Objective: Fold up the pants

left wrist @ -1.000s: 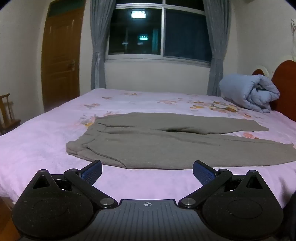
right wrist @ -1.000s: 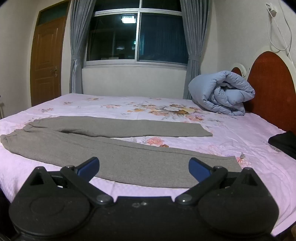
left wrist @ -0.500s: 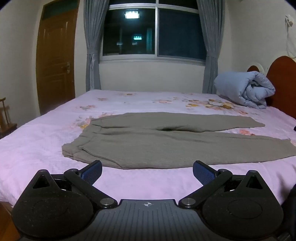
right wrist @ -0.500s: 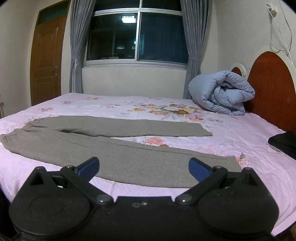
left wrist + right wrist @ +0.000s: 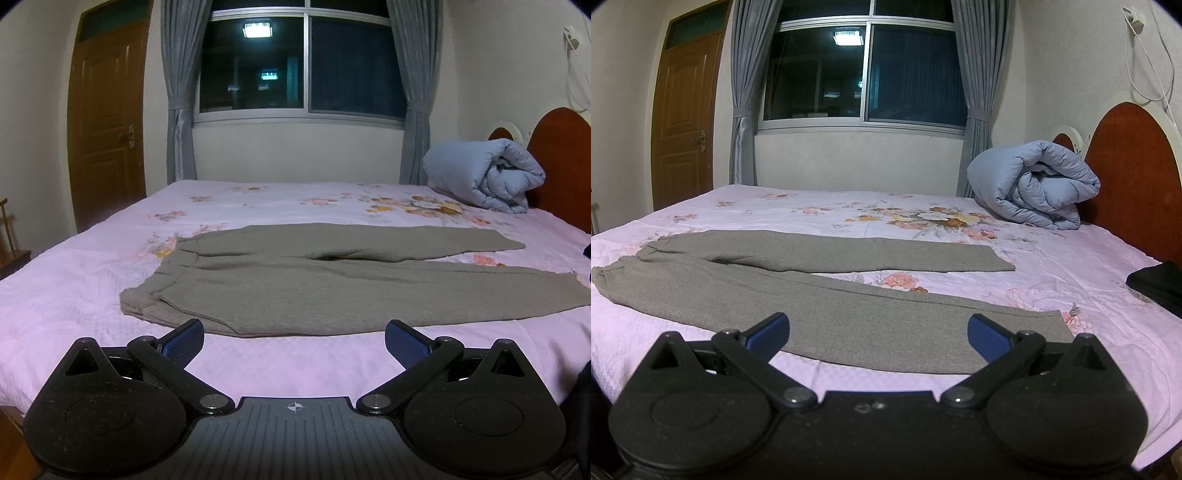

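Item: pants (image 5: 332, 284), grey knit, spread flat across the near half of the bed (image 5: 74, 280), waistband to my left, both legs running right toward the headboard (image 5: 1126, 162); the far leg lies apart from the near one, a strip of sheet showing between them past the crotch. Item: left gripper (image 5: 294, 341), jaws wide, empty, hovering off the bed edge just short of the waistband corner. Item: right gripper (image 5: 878, 334), jaws wide, empty, hovering in front of the near leg toward its cuff. Other stock: rolled blue duvet (image 5: 1030, 184) by the headboard, a dark garment (image 5: 1156, 284) at the right edge, well apart from the pants. Step in hand, as I judge it: approach for the first fold, leg onto leg. To do it well I should bite the near edge at waistband and cuff together, take only the top garment and not the sheet, lift both ends level, and carry the near leg over the far one so seams line up. Risk: knit sags mid-span and may wrinkle if I lift unevenly.
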The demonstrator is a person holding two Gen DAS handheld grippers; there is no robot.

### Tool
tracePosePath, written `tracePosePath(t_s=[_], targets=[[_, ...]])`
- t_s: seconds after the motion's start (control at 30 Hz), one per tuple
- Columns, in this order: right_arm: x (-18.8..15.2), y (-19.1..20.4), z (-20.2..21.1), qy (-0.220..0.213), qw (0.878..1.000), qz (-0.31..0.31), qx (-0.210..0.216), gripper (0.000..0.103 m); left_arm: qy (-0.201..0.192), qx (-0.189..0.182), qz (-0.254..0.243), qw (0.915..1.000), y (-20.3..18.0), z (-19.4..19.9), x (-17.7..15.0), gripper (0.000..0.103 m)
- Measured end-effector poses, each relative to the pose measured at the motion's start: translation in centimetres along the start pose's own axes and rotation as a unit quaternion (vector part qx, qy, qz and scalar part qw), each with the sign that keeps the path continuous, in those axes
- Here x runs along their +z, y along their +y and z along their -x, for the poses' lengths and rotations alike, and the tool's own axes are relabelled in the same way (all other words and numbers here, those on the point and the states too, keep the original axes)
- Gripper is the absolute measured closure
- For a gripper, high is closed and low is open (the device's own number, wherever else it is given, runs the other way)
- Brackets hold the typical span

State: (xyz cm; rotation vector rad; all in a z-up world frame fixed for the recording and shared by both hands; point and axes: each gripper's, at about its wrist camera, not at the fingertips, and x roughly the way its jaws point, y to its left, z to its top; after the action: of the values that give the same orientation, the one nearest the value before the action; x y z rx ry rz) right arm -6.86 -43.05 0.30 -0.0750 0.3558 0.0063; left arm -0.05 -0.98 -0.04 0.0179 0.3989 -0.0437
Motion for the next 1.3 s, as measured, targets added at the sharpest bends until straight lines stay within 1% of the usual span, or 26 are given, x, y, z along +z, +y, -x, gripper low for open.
tracePosePath(t_s=[0.33,1.3], targets=[[-0.04,0.04,-0.03,0.0,1.0,0.0,0.0,0.006,0.0,-0.006,-0.004,1.0,0.05,-0.07,0.0,0.0],[-0.03,0.02,-0.06,0.001,1.0,0.001,0.0,0.006,0.0,-0.005,-0.005,1.0,-0.09,0.01,0.04,0.0]])
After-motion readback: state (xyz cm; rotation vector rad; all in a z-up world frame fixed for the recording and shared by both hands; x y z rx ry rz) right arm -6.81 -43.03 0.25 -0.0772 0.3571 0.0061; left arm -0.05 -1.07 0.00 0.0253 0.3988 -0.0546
